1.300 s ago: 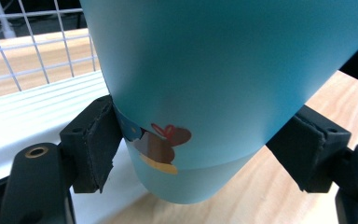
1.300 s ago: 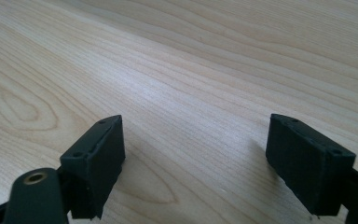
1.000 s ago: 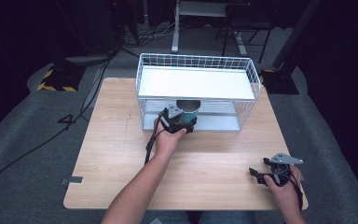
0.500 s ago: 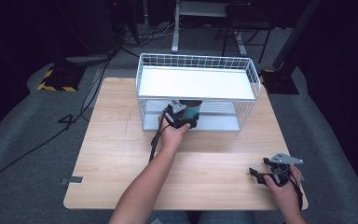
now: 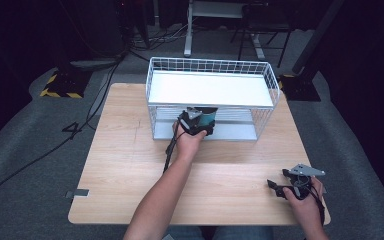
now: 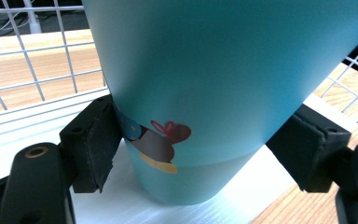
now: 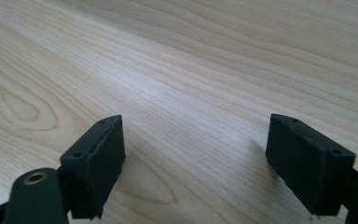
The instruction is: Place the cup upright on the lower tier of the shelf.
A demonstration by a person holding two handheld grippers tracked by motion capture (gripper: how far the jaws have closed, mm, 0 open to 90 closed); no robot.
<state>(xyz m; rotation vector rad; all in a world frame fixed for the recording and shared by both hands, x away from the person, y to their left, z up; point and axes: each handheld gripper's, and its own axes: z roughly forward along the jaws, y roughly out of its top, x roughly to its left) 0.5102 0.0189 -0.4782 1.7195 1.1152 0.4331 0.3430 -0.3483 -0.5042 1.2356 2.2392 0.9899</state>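
Dark floor and tangled cables surround a pale wooden table point(image 5: 130, 165), and toward its far edge stands a white wire rack point(image 5: 152, 85) with two levels: a flat white upper shelf point(image 5: 215, 89) with nothing on it, and a ribbed white lower shelf point(image 5: 235, 131) beneath. At the open front of that lower level sits a teal cup point(image 5: 208, 119), which carries a small cartoon picture low on its side in the left gripper view point(image 6: 223, 84). Its base appears to rest on the white shelf close to the front edge, though contact cannot be fully made out. The left gripper point(image 5: 194, 123) is clamped on the cup, its black pads point(image 6: 95, 144) pressing the tapered wall from both sides near the bottom. Wire mesh of the rack rises behind and beside the cup, and the upper shelf hangs just over it, so the space around it is tight. Well apart, near the table's front right corner, the right gripper point(image 5: 286, 188) rests low over bare wood with its jaws spread wide and nothing between them point(image 7: 196, 163).
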